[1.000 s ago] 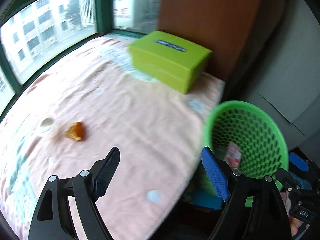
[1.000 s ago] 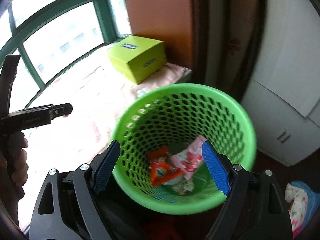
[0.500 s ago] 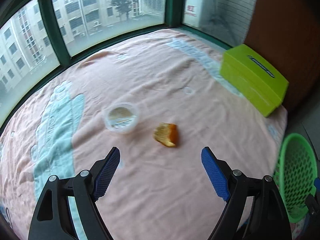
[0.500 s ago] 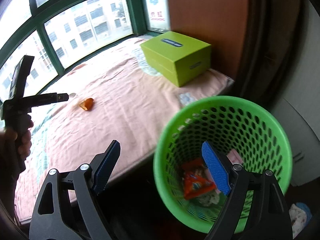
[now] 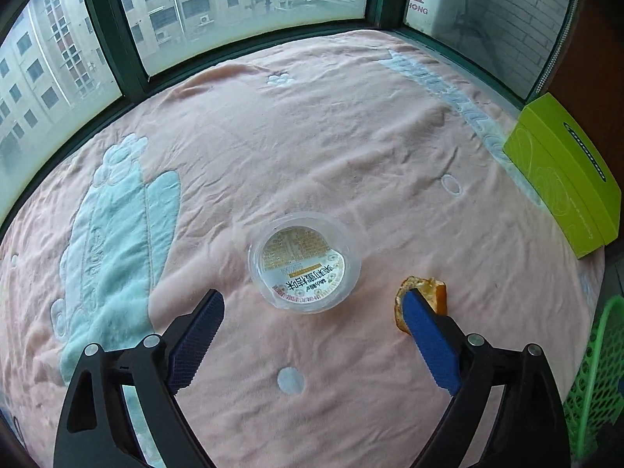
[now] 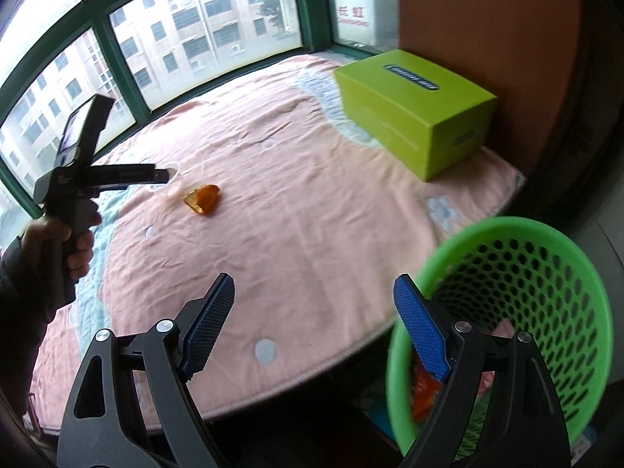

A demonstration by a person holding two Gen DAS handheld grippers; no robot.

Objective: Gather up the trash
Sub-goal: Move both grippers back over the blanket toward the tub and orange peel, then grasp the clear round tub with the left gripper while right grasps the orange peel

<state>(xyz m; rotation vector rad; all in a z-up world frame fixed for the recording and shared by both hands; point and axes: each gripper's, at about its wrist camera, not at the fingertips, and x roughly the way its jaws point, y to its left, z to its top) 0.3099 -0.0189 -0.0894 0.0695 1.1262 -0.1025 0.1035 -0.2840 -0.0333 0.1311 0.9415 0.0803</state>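
Two pieces of trash lie on the pink fleece blanket (image 5: 351, 156) that covers the window-side platform: a round clear plastic cup with a printed foil lid (image 5: 304, 263), and just to its right a crumpled orange wrapper (image 5: 423, 298). Both sit loose on the cloth, near each other but not touching.

The left gripper (image 5: 312, 325) hovers just short of the cup with its blue-padded fingers (image 5: 197, 335) spread wide and nothing between them. The right-hand pad overlaps the wrapper in the left wrist view, though whether it touches the wrapper or merely passes in front of it is hard to tell.

The right gripper (image 6: 314, 321) hangs over the near edge of the blanket, likewise spread and empty, with the round green perforated plastic basket (image 6: 553, 273) standing off the platform beside it to the right. Inside the basket an orange packet (image 6: 423, 394) shows low down, and there may be more beneath it, but the gripper's own arm and the rim hide most of the floor.

By this showing the job is partly done: some rubbish is in the basket, and the cup and the wrapper are left to pick up and carry across. A lime-green cardboard box (image 6: 413, 105) stands at the far corner against the brown wall.
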